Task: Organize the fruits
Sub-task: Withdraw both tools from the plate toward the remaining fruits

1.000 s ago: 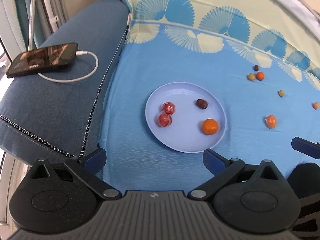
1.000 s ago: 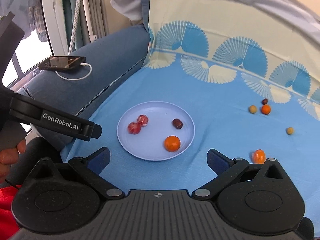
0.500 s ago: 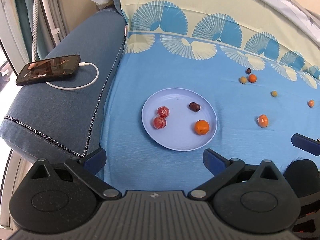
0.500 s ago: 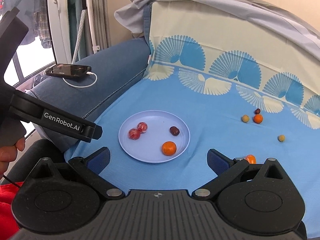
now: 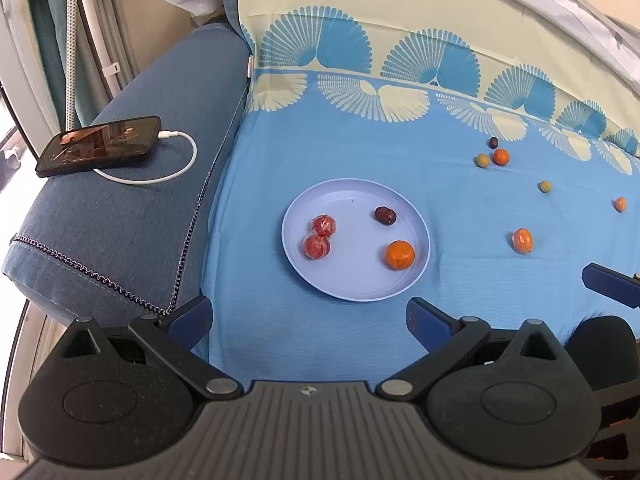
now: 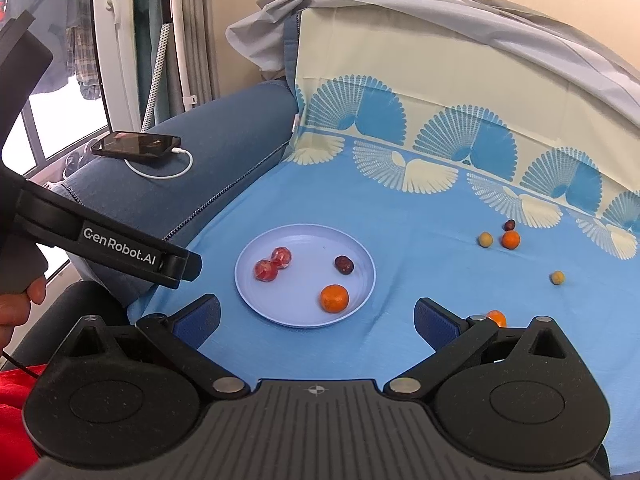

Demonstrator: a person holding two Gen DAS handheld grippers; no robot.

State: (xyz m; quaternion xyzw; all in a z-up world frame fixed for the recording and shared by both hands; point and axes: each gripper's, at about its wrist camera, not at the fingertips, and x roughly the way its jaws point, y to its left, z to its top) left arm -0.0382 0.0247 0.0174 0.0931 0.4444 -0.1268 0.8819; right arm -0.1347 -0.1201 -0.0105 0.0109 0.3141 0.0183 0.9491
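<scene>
Fruit is split between a pale lavender plate (image 5: pixel 356 288) and the blue cloth (image 5: pixel 360 152) around it, which covers what looks like a sofa seat. On the plate lie two red wrapped-looking fruits (image 5: pixel 320 236), touching each other at the left side, a dark brown fruit (image 5: pixel 385 215) toward the far right, and an orange tangerine (image 5: pixel 400 255) at the near right, apart from the rest. Off the plate to the right, an orange fruit (image 5: pixel 523 240) lies on the cloth near the plate. Farther back sits a tight group of three: a dark small fruit (image 5: pixel 493 143), a yellow-green fruit (image 5: pixel 483 160) and an orange one (image 5: pixel 501 157), the last two just beside each other. Another yellow-green fruit (image 5: pixel 544 186) lies alone, and a small orange fruit (image 5: pixel 620 204) lies near the right edge of the left wrist view. The left gripper (image 5: pixel 308 322) hovers above the near edge of the cloth with its jaws spread wide and nothing between them. The right gripper (image 6: pixel 318 318) is likewise above the near edge, jaws wide and holding nothing, with the plate ahead and slightly left of its centre line. On the blue sofa arm (image 5: pixel 132 216) to the left rests a smartphone (image 5: pixel 100 146) with a white charging cable (image 5: pixel 172 164) plugged in.
</scene>
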